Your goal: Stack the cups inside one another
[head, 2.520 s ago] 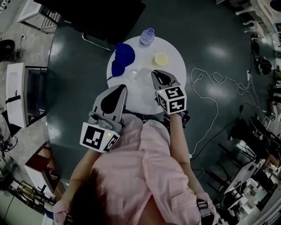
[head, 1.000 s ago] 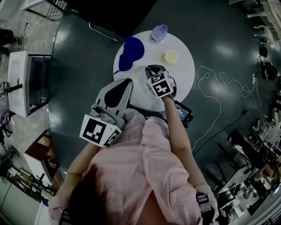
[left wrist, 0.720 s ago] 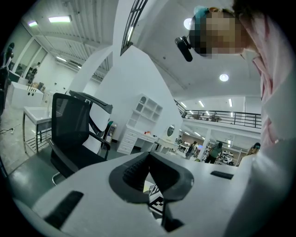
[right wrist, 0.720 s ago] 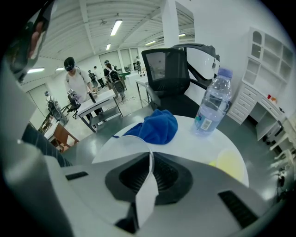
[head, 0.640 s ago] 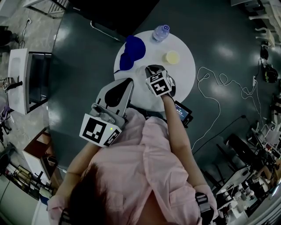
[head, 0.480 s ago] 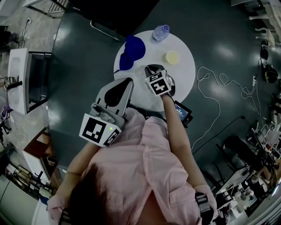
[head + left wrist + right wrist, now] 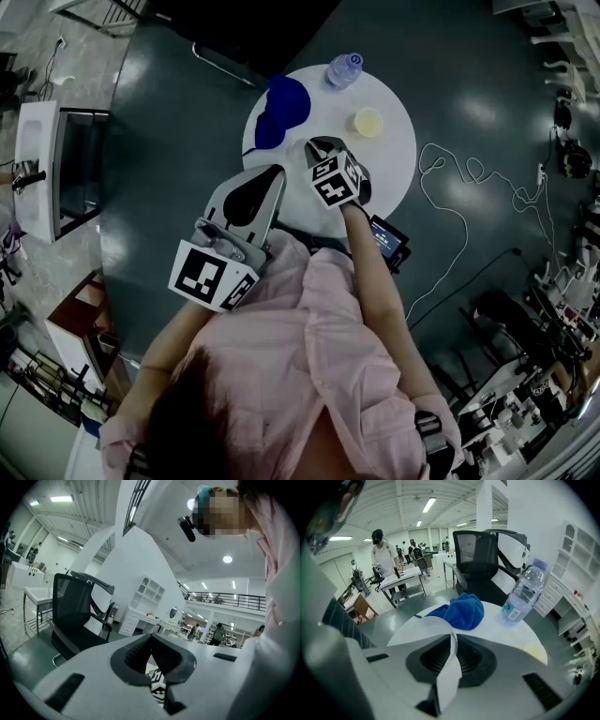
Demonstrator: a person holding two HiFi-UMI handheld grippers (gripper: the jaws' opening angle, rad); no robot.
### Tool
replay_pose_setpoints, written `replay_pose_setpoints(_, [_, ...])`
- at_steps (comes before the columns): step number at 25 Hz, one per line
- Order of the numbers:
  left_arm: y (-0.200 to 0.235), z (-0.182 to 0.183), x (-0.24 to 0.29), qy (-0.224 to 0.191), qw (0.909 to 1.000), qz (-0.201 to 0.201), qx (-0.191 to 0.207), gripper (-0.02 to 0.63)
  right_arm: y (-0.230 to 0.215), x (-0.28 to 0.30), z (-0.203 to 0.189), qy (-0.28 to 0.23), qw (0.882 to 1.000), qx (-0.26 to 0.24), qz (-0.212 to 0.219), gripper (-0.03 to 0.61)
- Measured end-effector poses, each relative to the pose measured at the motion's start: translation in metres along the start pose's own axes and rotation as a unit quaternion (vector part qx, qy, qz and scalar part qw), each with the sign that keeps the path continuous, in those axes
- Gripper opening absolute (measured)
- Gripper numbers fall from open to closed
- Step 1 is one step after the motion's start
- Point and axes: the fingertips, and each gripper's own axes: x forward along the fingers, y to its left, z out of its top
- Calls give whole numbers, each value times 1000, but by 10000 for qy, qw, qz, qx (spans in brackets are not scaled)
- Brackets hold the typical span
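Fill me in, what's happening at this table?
A person works a gripper in each hand at a round white table. The right gripper pinches the wall of a clear cup; a yellow cup sits apart, not yet stacked. The left gripper is shut and empty, near the table's edge.

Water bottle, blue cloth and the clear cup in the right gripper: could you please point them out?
water bottle (image 7: 524,595), right gripper view, middle of its body.
blue cloth (image 7: 461,611), right gripper view, middle of the heap.
clear cup (image 7: 449,674), right gripper view, its wall by the jaws.
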Motion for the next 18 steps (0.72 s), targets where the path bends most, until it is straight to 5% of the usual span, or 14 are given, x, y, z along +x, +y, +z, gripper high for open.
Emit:
replay_pose_setpoints(8, [0,0,-1,-30,10000,27,-20,18,4,1,2,-74,9999,-92,41,46])
replay_pose_setpoints(11, [0,-1,-2,-35,10000,22,-14,18,4,2,2,-103,9999,-34,26,123])
replay_pose_setpoints(18, [-1,-1,-2,-28,10000,10,-13,17,0,1,1,-111,9999,9,-30,163])
